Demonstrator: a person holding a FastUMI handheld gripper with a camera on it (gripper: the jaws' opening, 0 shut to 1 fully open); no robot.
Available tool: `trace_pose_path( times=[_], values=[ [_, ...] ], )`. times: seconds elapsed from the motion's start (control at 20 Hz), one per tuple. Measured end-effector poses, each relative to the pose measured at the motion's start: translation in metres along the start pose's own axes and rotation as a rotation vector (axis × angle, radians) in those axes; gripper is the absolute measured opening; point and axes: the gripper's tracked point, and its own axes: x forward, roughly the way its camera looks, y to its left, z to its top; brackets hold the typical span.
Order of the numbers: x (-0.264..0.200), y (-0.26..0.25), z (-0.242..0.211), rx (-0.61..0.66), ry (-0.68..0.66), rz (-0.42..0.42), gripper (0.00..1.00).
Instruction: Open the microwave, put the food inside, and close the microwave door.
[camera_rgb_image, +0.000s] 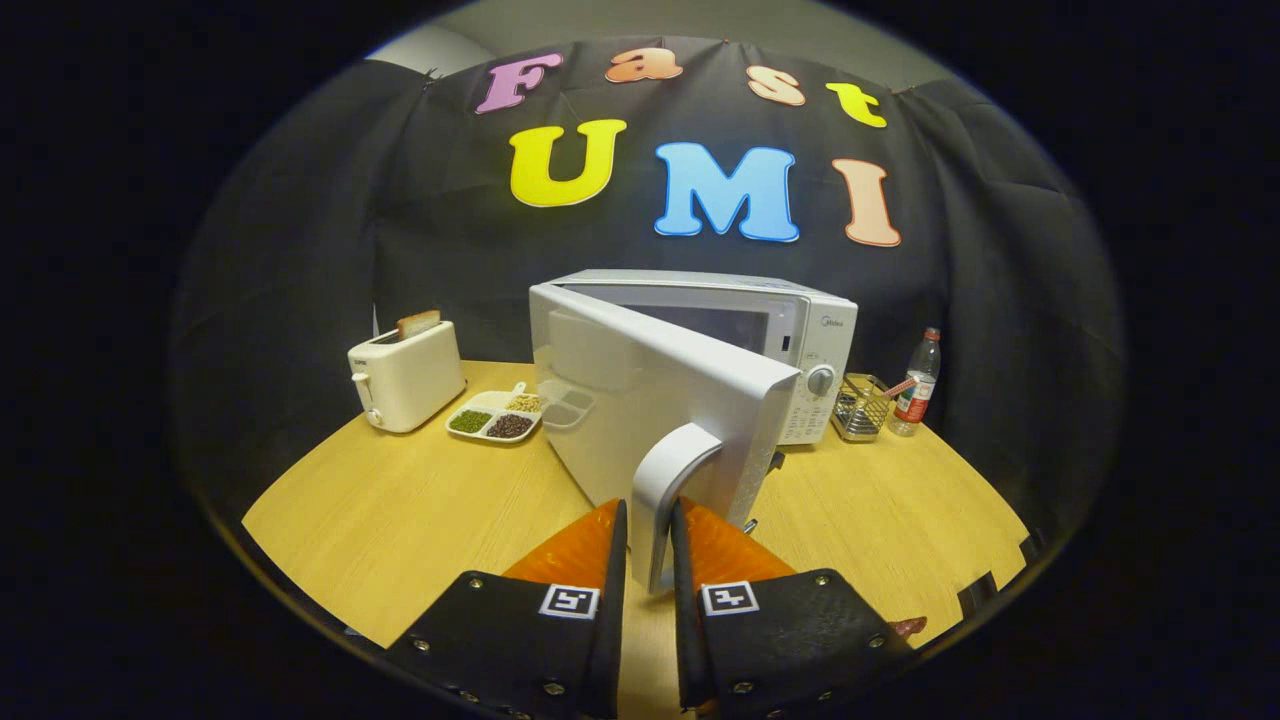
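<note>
Gripping item: gripper (648, 545), fingers clamped on upright white curved plastic door handle (665, 500). White box-shaped microwave (790, 335) at one o'clock beyond; door (640, 410) half-open. Food, white divided tray of beans (495, 413), at eleven o'clock.

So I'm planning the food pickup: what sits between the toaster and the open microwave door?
In the gripper view, the divided food tray lies between the toaster and the microwave door, whose handle the gripper clamps.

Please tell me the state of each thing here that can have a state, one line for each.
Microwave door: partly open.
Door handle: clamped between the jaws.
Gripper: shut on the door handle.
Toaster: bread slice sticking up from its slot.
Divided plate: filled with beans.
Water bottle: upright, capped.
</note>
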Motion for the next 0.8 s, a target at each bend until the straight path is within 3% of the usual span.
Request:
trace_pose_path(
  times=[0.4, 0.55, 0.8],
  values=[
    [-0.012, 0.066, -0.008, -0.004, -0.003, 0.019, 0.23],
    [-0.014, 0.098, -0.009, 0.002, -0.015, 0.066, 0.24],
    [-0.017, 0.126, -0.013, -0.056, -0.027, 0.084, 0.23]
  ],
)
